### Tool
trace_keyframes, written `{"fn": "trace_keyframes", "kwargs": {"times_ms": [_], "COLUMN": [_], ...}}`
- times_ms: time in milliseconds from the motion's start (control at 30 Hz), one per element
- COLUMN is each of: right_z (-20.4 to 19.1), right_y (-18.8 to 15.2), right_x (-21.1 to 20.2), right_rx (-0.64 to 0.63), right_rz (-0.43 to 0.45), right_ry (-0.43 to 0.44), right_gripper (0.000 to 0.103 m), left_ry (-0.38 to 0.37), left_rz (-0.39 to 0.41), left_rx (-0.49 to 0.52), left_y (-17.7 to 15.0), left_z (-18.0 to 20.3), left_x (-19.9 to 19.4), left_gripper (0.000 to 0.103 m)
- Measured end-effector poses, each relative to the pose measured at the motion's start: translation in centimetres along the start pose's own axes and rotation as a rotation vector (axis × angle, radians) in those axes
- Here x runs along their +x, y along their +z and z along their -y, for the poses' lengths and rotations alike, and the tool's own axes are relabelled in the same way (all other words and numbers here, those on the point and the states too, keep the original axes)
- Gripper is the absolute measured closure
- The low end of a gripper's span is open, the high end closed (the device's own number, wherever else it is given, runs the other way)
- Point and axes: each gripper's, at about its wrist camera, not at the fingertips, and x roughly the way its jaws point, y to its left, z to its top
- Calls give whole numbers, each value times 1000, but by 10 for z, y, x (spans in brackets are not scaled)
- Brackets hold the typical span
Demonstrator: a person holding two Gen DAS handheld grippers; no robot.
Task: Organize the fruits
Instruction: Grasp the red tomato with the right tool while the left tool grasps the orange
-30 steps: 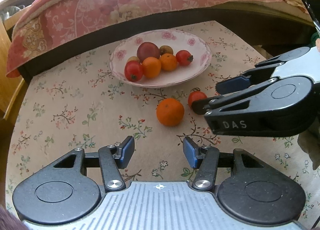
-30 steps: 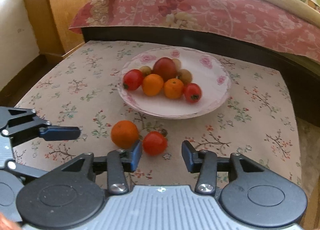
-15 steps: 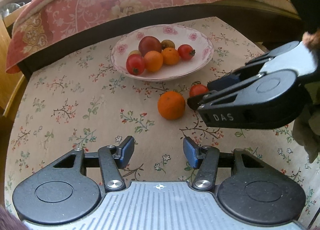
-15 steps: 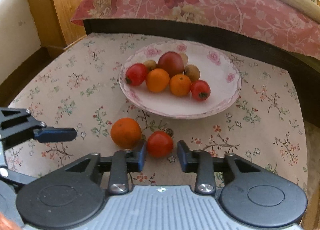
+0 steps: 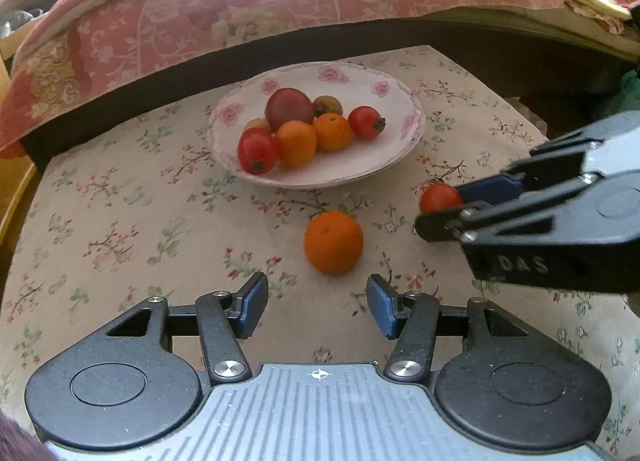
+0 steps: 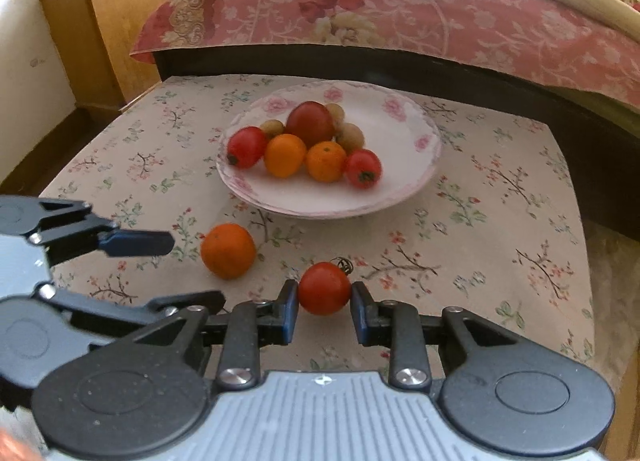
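Glossy glazed ceramic plate (image 6: 424,165), floral cloth over the table (image 6: 500,221), matte black plastic gripper (image 6: 324,307) with shiny metal screws (image 6: 236,377), smooth shiny tomato (image 6: 324,288), dimpled orange (image 6: 227,251).

The right gripper (image 6: 324,313) closed its fingers (image 6: 289,311) onto the tomato (image 6: 324,288).
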Motion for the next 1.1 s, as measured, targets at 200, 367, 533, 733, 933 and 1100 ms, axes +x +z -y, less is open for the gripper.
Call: {"fn": "trace_keyframes", "kwargs": {"times_ms": [200,367,533,733,933,1100], "right_z": [8,9,10,9,2,-4], "right_y": [-8,-11,-11,-11,-12,-19], "right_x": [-1,-3,-3,-3,-4,-11], "right_rx": [14,19,22,18,-5,-30], "right_rz": [-18,-23,-23,-26,-33,-40], "right_ry": [5,10,10,12,16,12], "right_gripper": [72,72,72,72,72,72], "left_ry": [-2,-4,-2,-7,4,9], "left_rz": [13,27,32,33,20,-5], "left_rx": [-7,-18,-20,-19,-26,-18], "left_y": [6,11,14,14,11,-2], "left_z": [1,-1,1,3,1,0], "left_x": [12,17,21,19,14,1], "left_gripper": [40,40,44,60,61,61]}}
